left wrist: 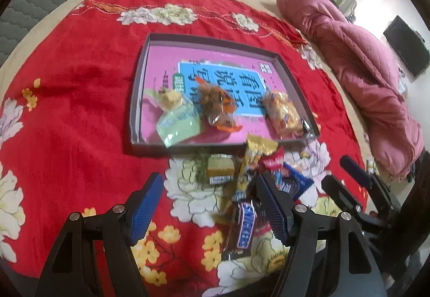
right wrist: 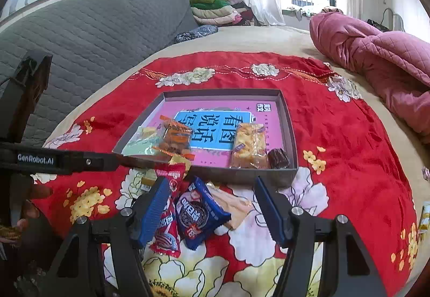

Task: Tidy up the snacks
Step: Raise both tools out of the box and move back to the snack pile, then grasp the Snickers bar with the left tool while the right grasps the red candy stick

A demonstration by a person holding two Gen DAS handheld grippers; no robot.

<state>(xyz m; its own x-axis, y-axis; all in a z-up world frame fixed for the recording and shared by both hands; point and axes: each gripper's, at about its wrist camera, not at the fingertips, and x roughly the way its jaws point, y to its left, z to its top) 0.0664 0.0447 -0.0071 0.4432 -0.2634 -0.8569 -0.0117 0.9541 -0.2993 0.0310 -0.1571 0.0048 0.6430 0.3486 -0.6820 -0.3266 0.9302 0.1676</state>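
A shallow grey box (left wrist: 137,98) (right wrist: 287,119) with a pink and blue printed bottom lies on the red floral cloth. In it are a green packet (left wrist: 178,122) (right wrist: 139,142), an orange packet (left wrist: 217,106) (right wrist: 176,138), a yellow cake packet (left wrist: 283,112) (right wrist: 248,146) and a small brown sweet (right wrist: 278,158). In front of the box lies a loose pile: a Snickers bar (left wrist: 246,224), a yellow wrapper (left wrist: 254,159), a small yellow-brown cake (left wrist: 220,169), a blue Oreo packet (right wrist: 200,212) (left wrist: 294,184) and a red packet (right wrist: 169,205). My left gripper (left wrist: 209,202) is open over the pile. My right gripper (right wrist: 209,208) is open above the Oreo packet.
A rolled pink quilt (left wrist: 357,65) (right wrist: 376,60) lies on the right of the bed. A grey padded headboard (right wrist: 88,36) and folded clothes (right wrist: 217,7) stand at the back. The other gripper shows at the left of the right wrist view (right wrist: 35,159).
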